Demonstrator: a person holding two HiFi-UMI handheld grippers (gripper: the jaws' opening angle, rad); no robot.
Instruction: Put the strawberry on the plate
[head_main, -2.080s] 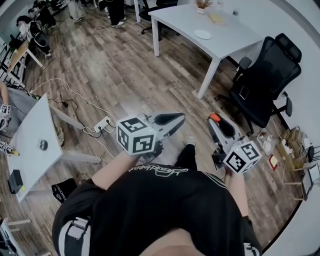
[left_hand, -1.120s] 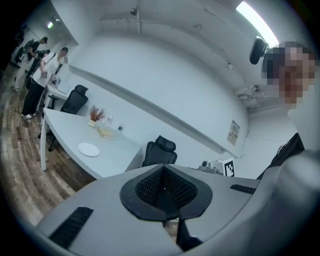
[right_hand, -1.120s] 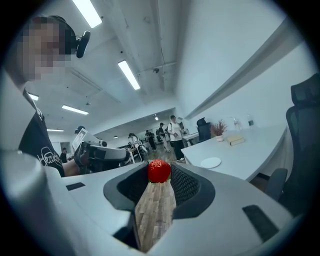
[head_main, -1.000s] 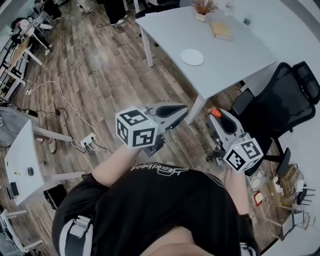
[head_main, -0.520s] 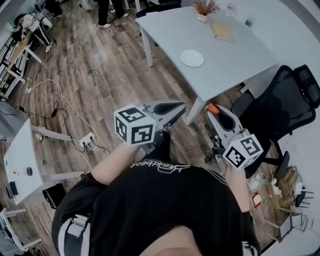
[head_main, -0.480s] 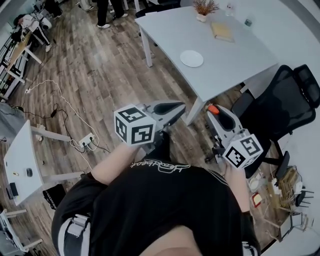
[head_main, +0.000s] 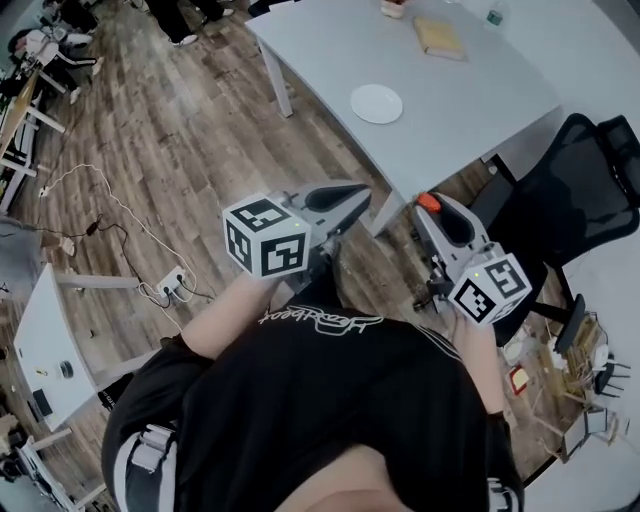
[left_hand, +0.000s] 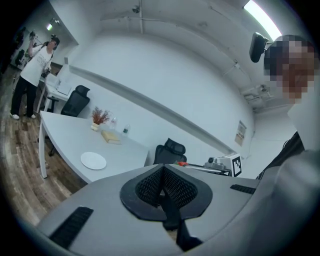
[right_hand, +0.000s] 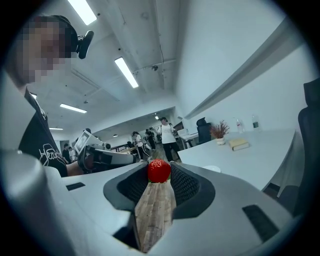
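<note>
While the strawberry (right_hand: 159, 170) is pinched at the very tips of the right gripper (right_hand: 159, 176), the jaws being parted only by the berry's width, nothing is carried by the left gripper (left_hand: 161, 170), whose ribbed pads are seen pressed together with no gap. Both tools are held nearly level in front of the person's chest, well apart from the white plate (head_main: 377, 103), which is lying bare on the grey table (head_main: 470, 90) ahead. From the loaded tool the plate lies forward and a little toward the left, roughly between the lines along which the two grippers are pointed; being round, it gives no axis to be matched, so a reach forward and over the table's edge is judged to be what is needed. In the head view the gap to the plate is laid out plainly, yet the berry is shown only as a red spot at the jaw tips. The grip itself is confirmed only in the right gripper view, where the plate is reduced to a pale sliver beside the jaws; its full oval is shown in the left gripper view.
</note>
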